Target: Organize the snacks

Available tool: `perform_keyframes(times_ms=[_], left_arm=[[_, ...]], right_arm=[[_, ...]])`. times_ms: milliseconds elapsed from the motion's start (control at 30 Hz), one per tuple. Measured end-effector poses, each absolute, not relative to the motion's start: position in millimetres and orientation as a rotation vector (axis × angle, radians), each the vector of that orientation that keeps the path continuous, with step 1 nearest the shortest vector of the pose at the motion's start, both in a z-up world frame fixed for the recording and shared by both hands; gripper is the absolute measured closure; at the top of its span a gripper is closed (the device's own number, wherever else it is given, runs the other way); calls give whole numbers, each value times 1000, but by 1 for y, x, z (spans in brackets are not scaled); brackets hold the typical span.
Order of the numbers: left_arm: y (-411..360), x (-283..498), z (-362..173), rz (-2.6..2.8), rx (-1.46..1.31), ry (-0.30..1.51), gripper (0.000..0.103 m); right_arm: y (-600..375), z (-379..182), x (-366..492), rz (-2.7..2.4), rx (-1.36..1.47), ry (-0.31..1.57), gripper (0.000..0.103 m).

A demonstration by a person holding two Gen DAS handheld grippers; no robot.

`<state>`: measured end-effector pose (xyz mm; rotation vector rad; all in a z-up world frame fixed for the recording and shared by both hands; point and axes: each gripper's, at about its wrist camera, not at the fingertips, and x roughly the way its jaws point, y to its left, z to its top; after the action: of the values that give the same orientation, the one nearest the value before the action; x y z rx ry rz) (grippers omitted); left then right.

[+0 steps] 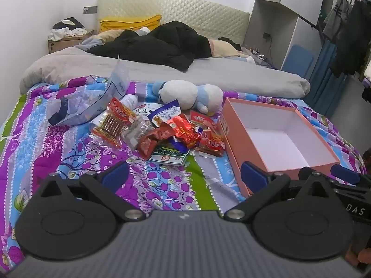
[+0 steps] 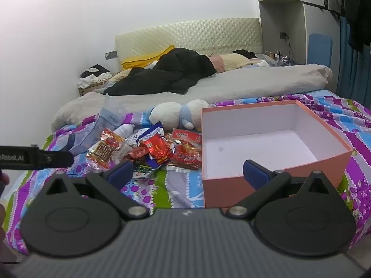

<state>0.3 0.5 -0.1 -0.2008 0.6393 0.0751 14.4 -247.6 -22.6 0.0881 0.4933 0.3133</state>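
A pile of snack packets (image 1: 167,132), mostly red foil, lies on the patterned bedspread; it also shows in the right wrist view (image 2: 160,150). An open pink box (image 1: 278,139) with a white, empty inside stands to the right of the pile, also in the right wrist view (image 2: 266,148). My left gripper (image 1: 184,177) is open and empty, hovering short of the pile. My right gripper (image 2: 187,172) is open and empty, near the box's front left corner. The right gripper's finger (image 1: 343,173) shows at the left view's right edge.
A white and blue plush toy (image 1: 190,95) lies behind the snacks. A clear plastic bag (image 1: 92,99) lies at the left of the pile. A grey duvet (image 1: 162,69) and black clothes (image 1: 162,44) cover the far bed. The left gripper's body (image 2: 34,157) shows at left.
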Motion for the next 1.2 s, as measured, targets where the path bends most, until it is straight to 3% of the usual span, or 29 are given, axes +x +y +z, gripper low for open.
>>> perform_keyframes(times_ms=[1200], left_arm=[[0, 0, -3, 68, -205, 647, 0]], right_arm=[[-248, -26, 14, 308, 110, 513, 0]])
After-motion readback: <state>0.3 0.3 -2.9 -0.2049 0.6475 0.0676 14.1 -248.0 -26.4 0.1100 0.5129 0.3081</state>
